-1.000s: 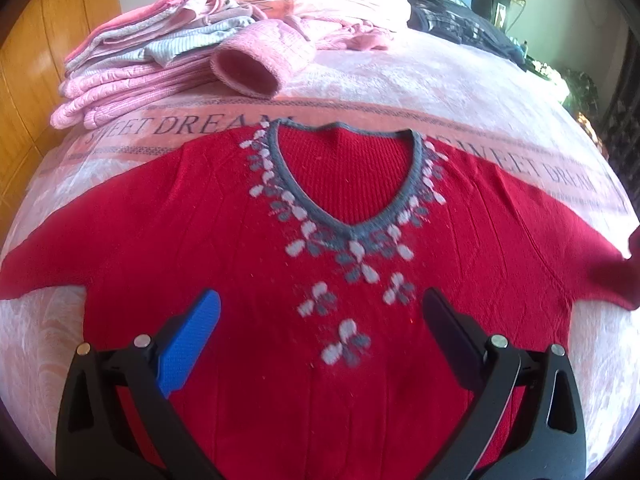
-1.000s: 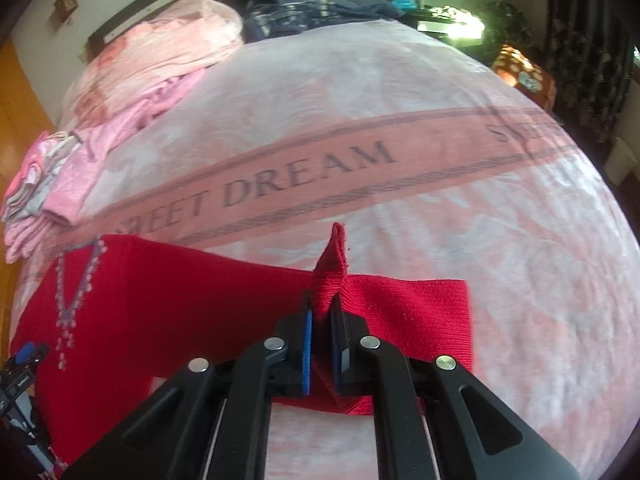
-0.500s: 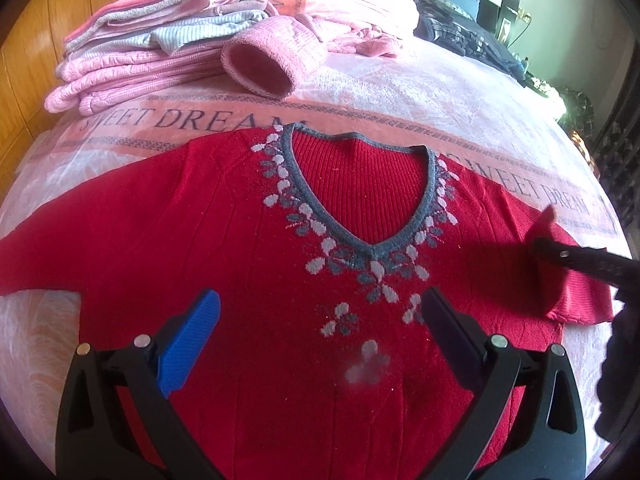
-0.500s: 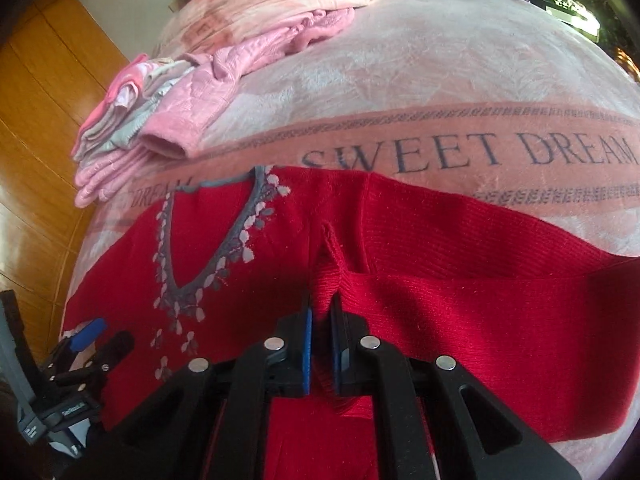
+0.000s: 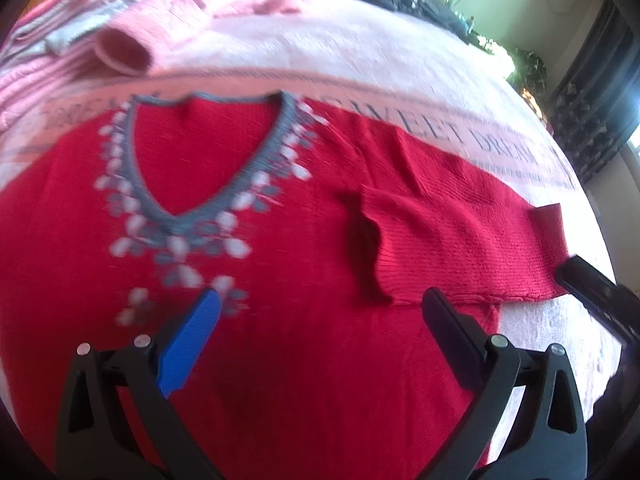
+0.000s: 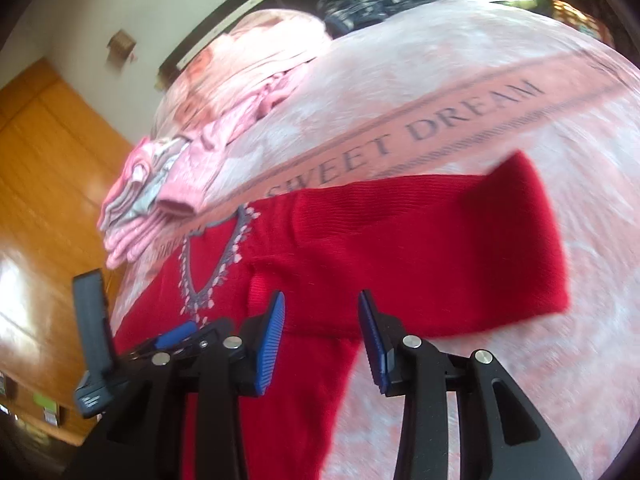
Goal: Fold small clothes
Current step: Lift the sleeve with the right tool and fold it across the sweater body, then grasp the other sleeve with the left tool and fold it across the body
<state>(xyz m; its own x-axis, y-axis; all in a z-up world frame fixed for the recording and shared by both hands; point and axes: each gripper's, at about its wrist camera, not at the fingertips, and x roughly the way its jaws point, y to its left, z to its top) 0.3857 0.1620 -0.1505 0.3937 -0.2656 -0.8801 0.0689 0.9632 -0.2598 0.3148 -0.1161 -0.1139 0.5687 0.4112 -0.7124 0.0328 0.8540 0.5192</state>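
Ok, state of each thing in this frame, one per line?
Red sweater: spread flat on the bed, front up.
Right sleeve: folded in across the body, cuff lying loose.
Left claw: open, empty, above the sweater.
Right claw: open, empty.
Pink clothes stack: folded, piled beside the sweater.

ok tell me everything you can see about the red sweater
The red sweater is a ribbed knit with a grey V-neck trimmed in white and grey flowers. It lies flat, front up, on the pink bedspread. One sleeve is folded inward across the chest. Both tools are open above it, gripping nothing.
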